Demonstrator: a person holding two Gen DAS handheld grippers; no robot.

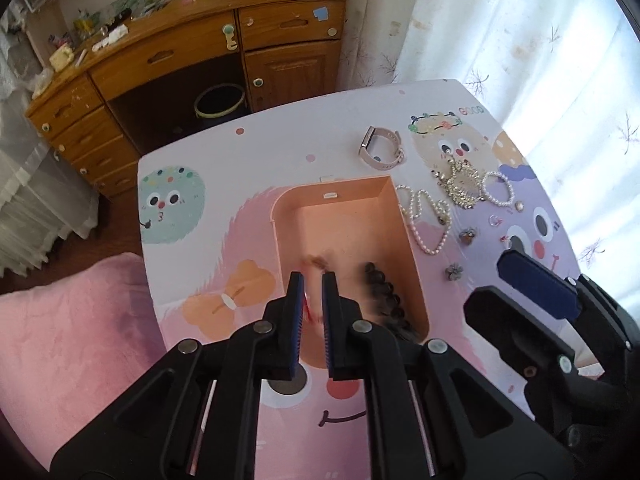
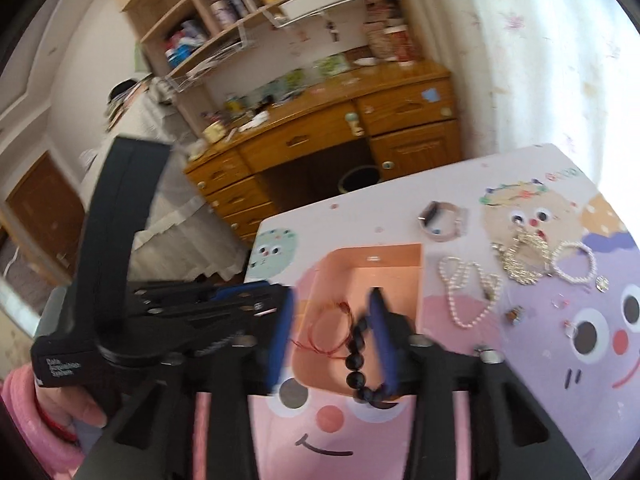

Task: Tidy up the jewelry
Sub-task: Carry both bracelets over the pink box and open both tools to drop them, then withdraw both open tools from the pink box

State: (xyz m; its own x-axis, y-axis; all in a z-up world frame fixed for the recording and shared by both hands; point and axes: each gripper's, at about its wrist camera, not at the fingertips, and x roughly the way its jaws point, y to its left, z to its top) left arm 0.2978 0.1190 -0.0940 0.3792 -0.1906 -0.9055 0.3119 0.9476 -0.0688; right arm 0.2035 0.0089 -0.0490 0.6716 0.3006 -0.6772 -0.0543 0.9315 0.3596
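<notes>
A peach open box (image 1: 404,236) (image 2: 420,276) sits on the cartoon-print table. Inside it lie a thin red string bracelet (image 2: 330,330) and a dark bead bracelet (image 1: 384,292) (image 2: 358,356). My left gripper (image 1: 313,284) hovers over the box with its jaws narrowly apart; a blurred bit of red string shows between them. My right gripper (image 2: 332,320) is open above the box, empty. Right of the box lie a pearl necklace (image 1: 428,216) (image 2: 468,292), a rhinestone piece (image 1: 460,184) (image 2: 520,256), a pearl bracelet (image 1: 498,188) (image 2: 574,262) and a pink watch (image 1: 380,148) (image 2: 442,222).
Small rings and charms (image 1: 454,272) (image 2: 514,314) are scattered on the table (image 1: 192,224) at the right. A wooden desk (image 1: 192,52) (image 2: 320,136) stands behind, a pink cushion (image 1: 72,340) at the left, curtains (image 1: 520,32) at the right.
</notes>
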